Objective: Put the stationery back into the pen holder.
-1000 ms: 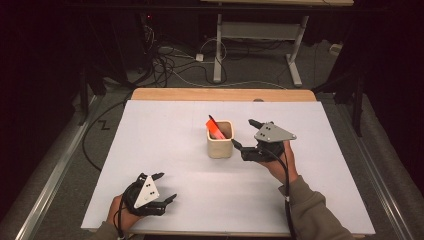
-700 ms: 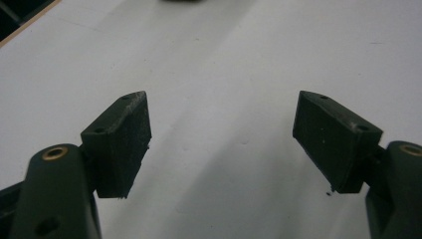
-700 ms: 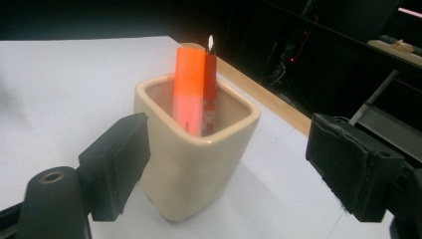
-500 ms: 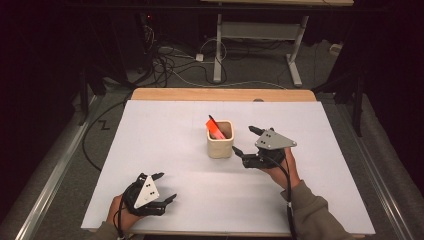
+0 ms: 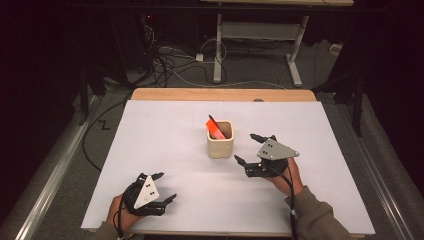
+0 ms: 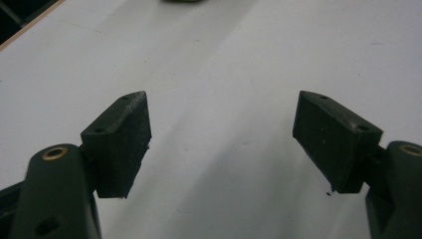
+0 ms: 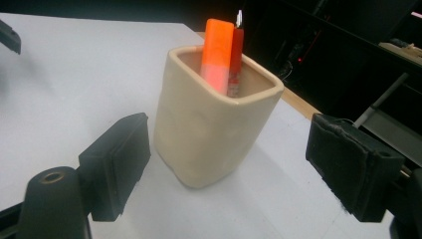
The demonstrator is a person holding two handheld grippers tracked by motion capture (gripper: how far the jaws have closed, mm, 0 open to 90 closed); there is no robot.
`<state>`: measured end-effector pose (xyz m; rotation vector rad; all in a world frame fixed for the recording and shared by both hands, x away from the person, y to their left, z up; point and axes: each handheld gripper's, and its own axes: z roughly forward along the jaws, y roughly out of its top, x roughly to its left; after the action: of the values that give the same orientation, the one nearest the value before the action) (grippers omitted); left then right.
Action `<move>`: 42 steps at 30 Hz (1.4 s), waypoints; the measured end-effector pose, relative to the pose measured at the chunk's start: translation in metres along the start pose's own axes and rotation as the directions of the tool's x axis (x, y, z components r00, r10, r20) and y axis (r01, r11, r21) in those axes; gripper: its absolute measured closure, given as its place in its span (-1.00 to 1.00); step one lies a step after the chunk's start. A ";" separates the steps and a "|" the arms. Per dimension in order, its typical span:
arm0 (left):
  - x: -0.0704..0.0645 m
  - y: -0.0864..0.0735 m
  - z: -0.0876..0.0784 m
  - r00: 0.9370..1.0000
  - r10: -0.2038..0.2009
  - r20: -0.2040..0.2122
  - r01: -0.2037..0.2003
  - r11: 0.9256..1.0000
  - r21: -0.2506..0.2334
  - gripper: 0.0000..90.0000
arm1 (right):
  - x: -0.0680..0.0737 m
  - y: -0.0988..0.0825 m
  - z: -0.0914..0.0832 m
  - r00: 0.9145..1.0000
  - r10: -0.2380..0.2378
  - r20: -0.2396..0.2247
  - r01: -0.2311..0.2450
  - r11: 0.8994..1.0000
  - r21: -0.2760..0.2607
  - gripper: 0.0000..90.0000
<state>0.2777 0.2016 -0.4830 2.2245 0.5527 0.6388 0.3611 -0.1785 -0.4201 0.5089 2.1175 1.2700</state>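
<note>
Near centre of worktop (image 5: pixel 165 130): cream cup (image 5: pixel 220 139), upright, a bit toward the far side.
Cup contents: orange marker (image 7: pixel 217 54) + red pen (image 7: pixel 236 55), both leaning on the far wall of the cup, tips above the rim.
Your right gripper (image 5: pixel 253 149): just right of cup, not touching; jaws wide, nothing held. In the right gripper view the cup sits betw. the jaws but beyond them.
Your left gripper (image 5: pixel 163 186): near left of worktop, well apart from cup; jaws wide, empty, bare white surface betw. them.
Worktop far edge: wooden strip (image 5: pixel 220 94) showing.
</note>
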 end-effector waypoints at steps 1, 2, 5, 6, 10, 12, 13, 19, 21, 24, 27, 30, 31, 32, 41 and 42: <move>0.000 0.000 0.000 1.000 0.001 0.000 -0.001 1.000 0.001 -0.50 | 0.000 -0.001 -0.001 1.000 -0.006 0.002 0.006 1.000 -0.001 -0.59; 0.000 0.000 0.000 1.000 0.001 0.001 -0.001 1.000 0.000 -0.50 | 0.001 -0.001 -0.002 1.000 -0.004 0.004 0.004 1.000 -0.002 -0.59; 0.000 0.000 0.000 1.000 0.000 0.000 0.000 1.000 0.000 -0.50 | 0.002 -0.003 -0.006 1.000 -0.009 0.007 0.009 1.000 -0.008 -0.59; 0.000 0.000 0.000 1.000 -0.001 0.001 0.001 1.000 0.000 -0.50 | 0.003 -0.004 -0.007 1.000 -0.015 0.004 0.015 1.000 -0.008 -0.59; 0.000 0.000 0.000 1.000 0.000 0.002 0.000 1.000 0.000 -0.50 | 0.003 -0.007 -0.013 1.000 -0.022 0.014 0.022 1.000 -0.012 -0.59; 0.000 0.000 0.000 1.000 -0.001 0.001 0.001 1.000 0.000 -0.50 | 0.004 -0.009 -0.016 1.000 -0.021 0.019 0.021 1.000 -0.010 -0.59; 0.000 0.000 0.000 1.000 0.005 -0.004 -0.005 1.000 -0.003 -0.50 | 0.004 -0.010 -0.017 0.999 -0.024 0.021 0.024 1.000 -0.011 -0.59; 0.000 0.001 0.001 1.000 0.007 -0.005 -0.007 1.000 -0.001 -0.50 | 0.004 -0.017 -0.025 0.999 -0.021 0.028 0.022 1.000 -0.007 -0.59; 0.000 0.001 0.001 1.000 0.007 -0.005 -0.007 1.000 -0.002 -0.50 | 0.004 -0.019 -0.028 0.999 -0.020 0.029 0.021 1.000 -0.005 -0.59; 0.000 0.001 0.001 1.000 0.009 -0.004 -0.009 1.000 -0.001 -0.50 | 0.005 -0.023 -0.032 0.999 -0.023 0.028 0.023 1.000 -0.001 -0.59; 0.000 0.001 0.001 1.000 0.009 -0.004 -0.009 1.000 -0.002 -0.50 | 0.006 -0.027 -0.035 0.999 -0.024 0.027 0.024 1.000 0.003 -0.59; 0.000 0.001 0.001 1.000 0.010 -0.003 -0.010 1.000 -0.001 -0.50 | 0.006 -0.031 -0.037 0.999 -0.023 0.024 0.023 1.000 0.006 -0.59; 0.000 0.001 0.001 1.000 0.010 -0.003 -0.010 1.000 0.000 -0.50 | 0.007 -0.032 -0.038 1.000 -0.021 0.020 0.021 1.000 0.007 -0.59; 0.000 0.001 0.002 1.000 0.010 -0.002 -0.010 1.000 0.000 -0.50 | 0.007 -0.034 -0.039 0.999 -0.024 0.023 0.023 1.000 0.011 -0.59; 0.001 0.001 0.003 1.000 0.003 0.007 -0.003 1.000 0.004 -0.50 | 0.009 -0.052 -0.048 1.000 -0.016 0.005 0.016 0.999 0.034 -0.57; 0.001 0.001 0.003 1.000 0.003 0.007 -0.003 1.000 0.004 -0.50 | 0.009 -0.054 -0.049 1.000 -0.021 0.006 0.021 0.999 0.036 -0.57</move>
<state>0.2805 0.1995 -0.4841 2.2311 0.5477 0.6315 0.3203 -0.2299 -0.4532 0.5043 2.1385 1.2186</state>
